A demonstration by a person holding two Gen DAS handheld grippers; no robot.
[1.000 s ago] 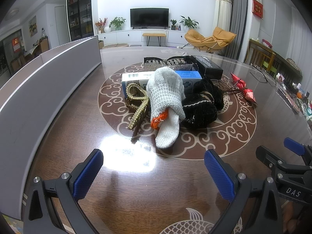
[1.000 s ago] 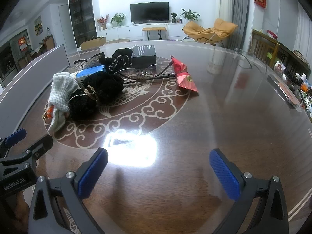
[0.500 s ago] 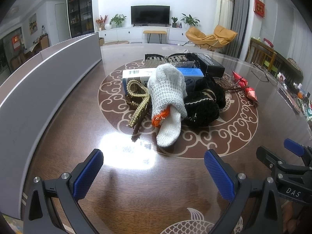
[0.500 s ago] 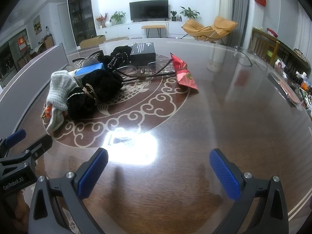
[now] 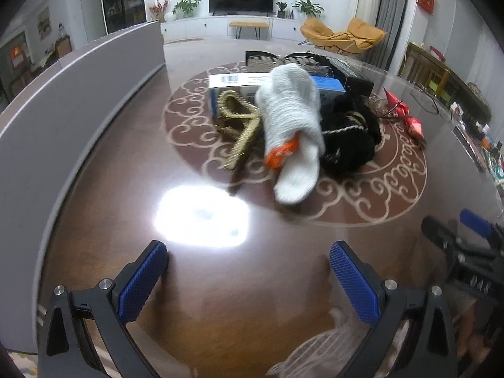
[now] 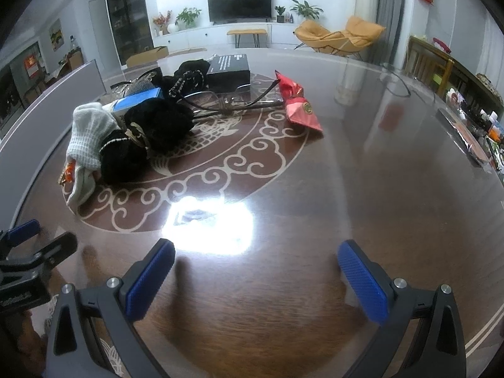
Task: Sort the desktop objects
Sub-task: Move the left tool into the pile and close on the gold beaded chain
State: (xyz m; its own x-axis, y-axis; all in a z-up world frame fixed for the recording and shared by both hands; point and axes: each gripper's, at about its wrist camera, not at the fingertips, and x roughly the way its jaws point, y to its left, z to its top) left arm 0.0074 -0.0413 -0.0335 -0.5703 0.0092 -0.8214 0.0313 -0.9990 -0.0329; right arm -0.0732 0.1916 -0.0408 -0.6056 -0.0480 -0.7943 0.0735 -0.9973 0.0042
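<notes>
- Looking from the left wrist: the left gripper (image 5: 249,278), jaws spread and empty, faces the white glove (image 5: 291,126) draped over the pile ahead, well apart; grabbing it might drag the gold chain (image 5: 237,126) beside it.
- Right wrist: the right gripper (image 6: 256,275), also spread, empty; red packet (image 6: 297,104) lies far ahead.

On the tabletop (image 6: 362,189) lie one white knitted glove (image 5: 291,119), one gold beaded hair clip (image 5: 237,123), two black fuzzy scrunchies (image 6: 148,135), one blue-and-white box (image 5: 239,83), one black box (image 6: 230,69), one pair of glasses (image 6: 226,102), and one red wrapped packet (image 6: 297,104). Farther items are too tangled to count.
</notes>
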